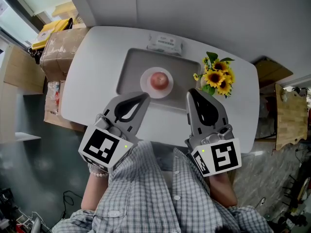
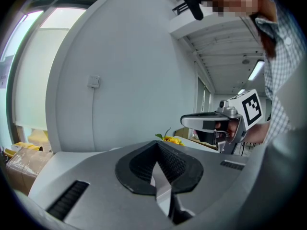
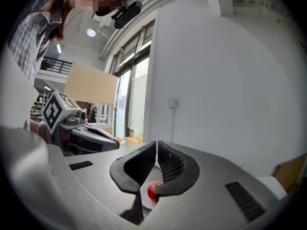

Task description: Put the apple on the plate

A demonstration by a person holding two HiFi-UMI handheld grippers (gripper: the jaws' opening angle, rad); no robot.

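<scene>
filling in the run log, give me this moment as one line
apple: on plate | plate: in tray | left gripper: shut, empty | right gripper: shut, empty | both clear of apple

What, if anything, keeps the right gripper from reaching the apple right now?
Likely nothing, so yes. The apple sits uncovered on the plate, ahead and left of the right gripper, with bare tray between. The sunflowers stand aside. Its fingers are shut, so they'd need opening.
</scene>
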